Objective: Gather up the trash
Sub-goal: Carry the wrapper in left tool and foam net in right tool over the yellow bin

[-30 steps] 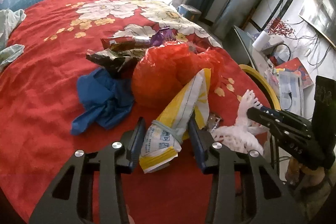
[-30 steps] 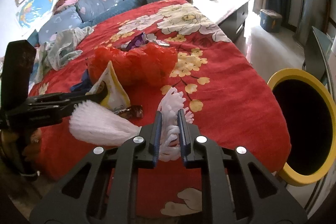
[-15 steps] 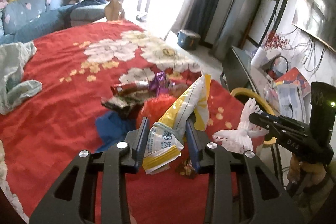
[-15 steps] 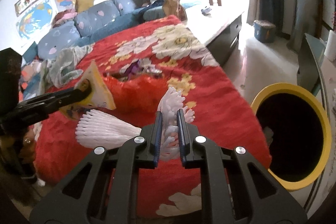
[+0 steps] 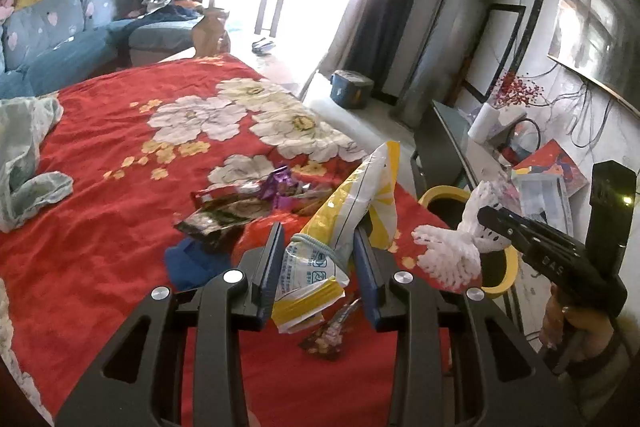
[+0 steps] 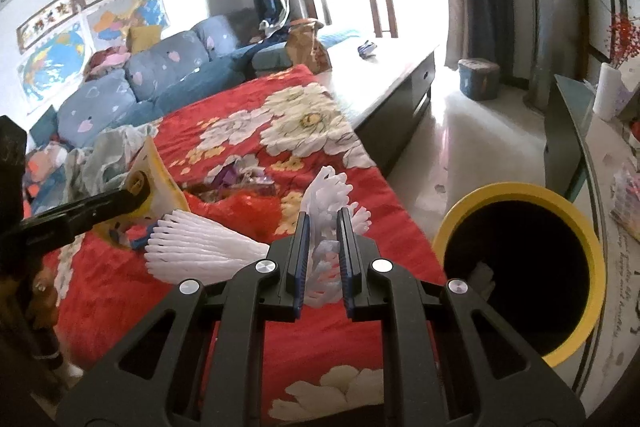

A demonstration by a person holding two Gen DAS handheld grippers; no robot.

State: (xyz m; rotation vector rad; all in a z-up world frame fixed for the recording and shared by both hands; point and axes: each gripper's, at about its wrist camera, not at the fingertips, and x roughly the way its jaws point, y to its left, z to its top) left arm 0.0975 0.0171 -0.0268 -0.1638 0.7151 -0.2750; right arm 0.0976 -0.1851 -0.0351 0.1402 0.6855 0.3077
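My left gripper (image 5: 318, 247) is shut on a yellow-and-white snack bag (image 5: 348, 215), held up above the red floral cloth (image 5: 100, 227). My right gripper (image 6: 323, 231) is shut on a white foam fruit net (image 6: 208, 251), lifted off the cloth; the net also shows in the left wrist view (image 5: 452, 251). A yellow-rimmed bin (image 6: 520, 267) stands just right of the table. More wrappers (image 5: 240, 207), a blue rag (image 5: 192, 263) and a red plastic bag (image 6: 244, 207) lie on the cloth.
A small dark wrapper (image 5: 328, 331) lies under my left gripper. Grey-green cloth (image 5: 24, 163) lies at the left edge of the table. A blue sofa (image 6: 152, 79) stands behind, a low bench (image 6: 392, 83) beyond the table, a glass side table (image 6: 568, 131) by the bin.
Both grippers have risen with their loads, the bag and the foam net now well above the cloth. The right gripper has drawn closer to the bin.
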